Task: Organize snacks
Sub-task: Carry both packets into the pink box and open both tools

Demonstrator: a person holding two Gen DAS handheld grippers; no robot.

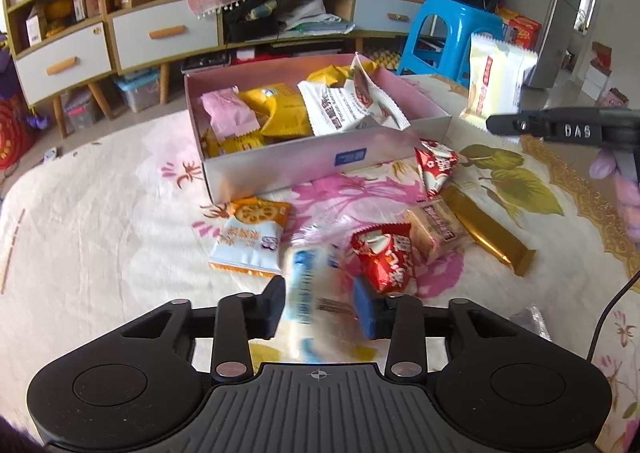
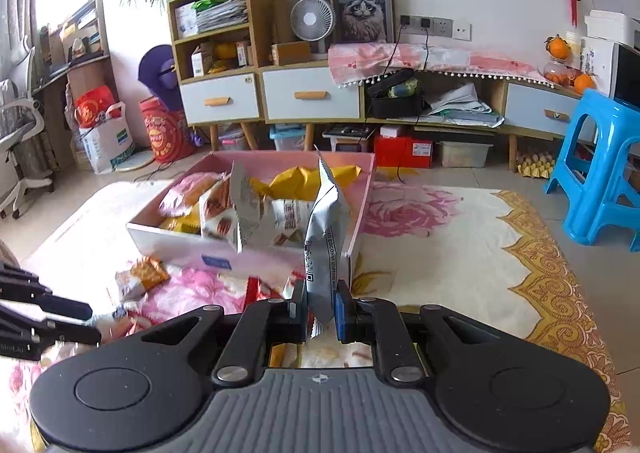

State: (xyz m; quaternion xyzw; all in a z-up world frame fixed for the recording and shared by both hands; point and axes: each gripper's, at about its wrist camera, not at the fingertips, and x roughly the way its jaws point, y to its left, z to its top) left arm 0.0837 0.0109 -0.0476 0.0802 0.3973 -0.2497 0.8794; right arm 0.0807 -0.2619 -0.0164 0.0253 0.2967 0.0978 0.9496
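A pink box (image 1: pixel 280 165) on the floral cloth holds several snack packets; it also shows in the right wrist view (image 2: pixel 168 237). My left gripper (image 1: pixel 320 305) is closed around a blurred blue-and-white packet (image 1: pixel 316 293) just above the cloth. My right gripper (image 2: pixel 322 309) is shut on a white coconut snack packet (image 2: pixel 326 237), held upright in the air right of the box; the same packet (image 1: pixel 494 89) and gripper show in the left wrist view. Loose on the cloth lie an orange cracker packet (image 1: pixel 252 233), two red packets (image 1: pixel 386 257) (image 1: pixel 436 167), a beige packet (image 1: pixel 438 231) and a gold bar (image 1: pixel 488 231).
The floral cloth (image 1: pixel 100 213) covers the work surface. A blue plastic stool (image 2: pixel 600 169) stands to the right. Behind are a low cabinet with drawers (image 2: pixel 308 93), storage bins and a fan (image 2: pixel 312 19).
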